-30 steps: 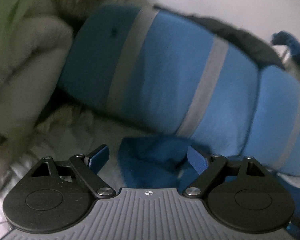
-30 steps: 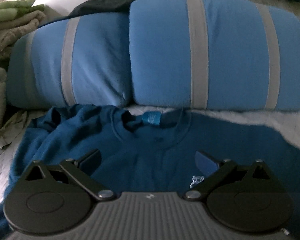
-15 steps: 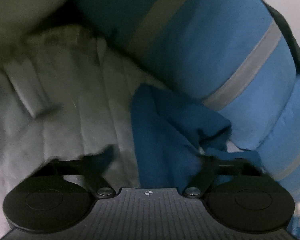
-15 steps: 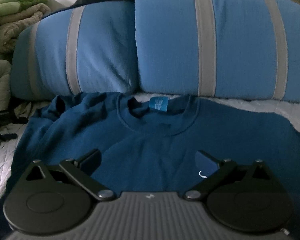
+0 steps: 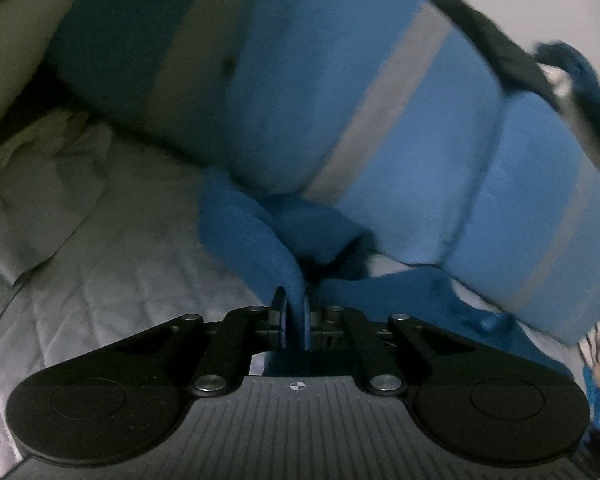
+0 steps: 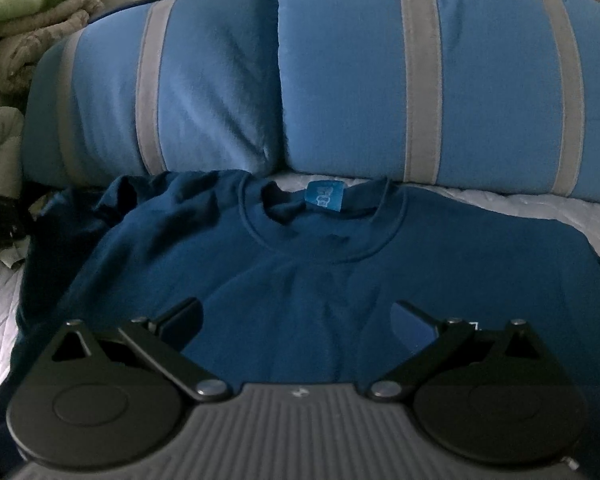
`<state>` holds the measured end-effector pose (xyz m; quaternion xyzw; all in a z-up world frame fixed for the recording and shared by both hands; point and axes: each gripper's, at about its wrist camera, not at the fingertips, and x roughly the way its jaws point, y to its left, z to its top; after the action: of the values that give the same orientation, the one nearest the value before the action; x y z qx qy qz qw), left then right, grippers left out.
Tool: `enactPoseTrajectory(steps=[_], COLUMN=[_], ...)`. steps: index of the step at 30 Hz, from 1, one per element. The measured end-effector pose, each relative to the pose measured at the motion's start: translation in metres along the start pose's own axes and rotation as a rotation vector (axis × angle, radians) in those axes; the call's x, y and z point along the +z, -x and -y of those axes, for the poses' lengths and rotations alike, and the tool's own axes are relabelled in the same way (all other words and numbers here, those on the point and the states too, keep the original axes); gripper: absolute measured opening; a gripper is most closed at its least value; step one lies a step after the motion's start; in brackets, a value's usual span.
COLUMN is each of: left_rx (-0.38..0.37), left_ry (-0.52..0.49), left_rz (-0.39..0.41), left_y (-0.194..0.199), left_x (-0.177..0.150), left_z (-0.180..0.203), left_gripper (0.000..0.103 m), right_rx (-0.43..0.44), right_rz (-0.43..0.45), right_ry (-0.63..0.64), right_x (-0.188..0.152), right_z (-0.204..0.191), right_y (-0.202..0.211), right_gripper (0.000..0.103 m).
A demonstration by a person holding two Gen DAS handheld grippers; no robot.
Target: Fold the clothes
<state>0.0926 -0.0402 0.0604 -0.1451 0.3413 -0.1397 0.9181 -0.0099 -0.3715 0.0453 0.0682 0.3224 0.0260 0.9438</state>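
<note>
Right wrist view shows the dark blue crew-neck sweatshirt (image 6: 300, 272) spread face up on the pale quilted bedcover (image 6: 560, 208), its collar towards the two light blue pillows with grey stripes (image 6: 460, 72) – body flat, shoulder on the picture's left rumpled. Over its chest hovers the right gripper (image 6: 296, 320), jaws wide apart, holding nothing. Left wrist view has the left gripper (image 5: 295, 320) pinched tight on a fold of that same blue cloth (a sleeve, I judge) beside the pillows. No fold shows in the body – so the sleeves and the body folds remain, as far as these views tell
</note>
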Motion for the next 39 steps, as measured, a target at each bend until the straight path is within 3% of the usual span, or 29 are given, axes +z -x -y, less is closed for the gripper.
enactPoseTrajectory(steps=[5,12,17,23,25,28,34,39], left_rx=[-0.045,-0.127,-0.136,-0.145,-0.148,-0.152,-0.19,-0.073], left_ry=[-0.147,-0.279,-0.375,-0.342,-0.331,-0.315,-0.12,0.007], left_rz=[0.003,-0.021,-0.055,-0.047,-0.045,-0.041,0.034,0.153], left_y=[0.013,0.022,0.019,0.022,0.024,0.025,0.04,0.042], left_x=[-0.007,-0.03,-0.05,-0.049,-0.049,-0.048,-0.027,-0.011], left_z=[0.038,0.077,0.097,0.097,0.097,0.097,0.061,0.023], left_gripper=[0.007,0.007,0.007,0.019,0.04,0.062,0.066,0.072], right_rx=[0.004,0.006,0.008,0.004,0.003,0.006,0.012,0.013], right_rz=[0.002,-0.001,-0.006,-0.014,-0.02,-0.026,-0.029,-0.029], right_ry=[0.016,0.001,-0.013,-0.016,-0.02,-0.027,-0.033,-0.044], right_x=[-0.001,-0.002,-0.002,-0.002,-0.002,-0.002,-0.002,-0.001], right_z=[-0.004,-0.001,0.002,0.005,0.006,0.007,0.008,0.008], right_y=[0.001,0.002,0.003,0.002,0.001,0.0,0.0,0.0], right_gripper=[0.103,0.103,0.103,0.103,0.103,0.103,0.103,0.103])
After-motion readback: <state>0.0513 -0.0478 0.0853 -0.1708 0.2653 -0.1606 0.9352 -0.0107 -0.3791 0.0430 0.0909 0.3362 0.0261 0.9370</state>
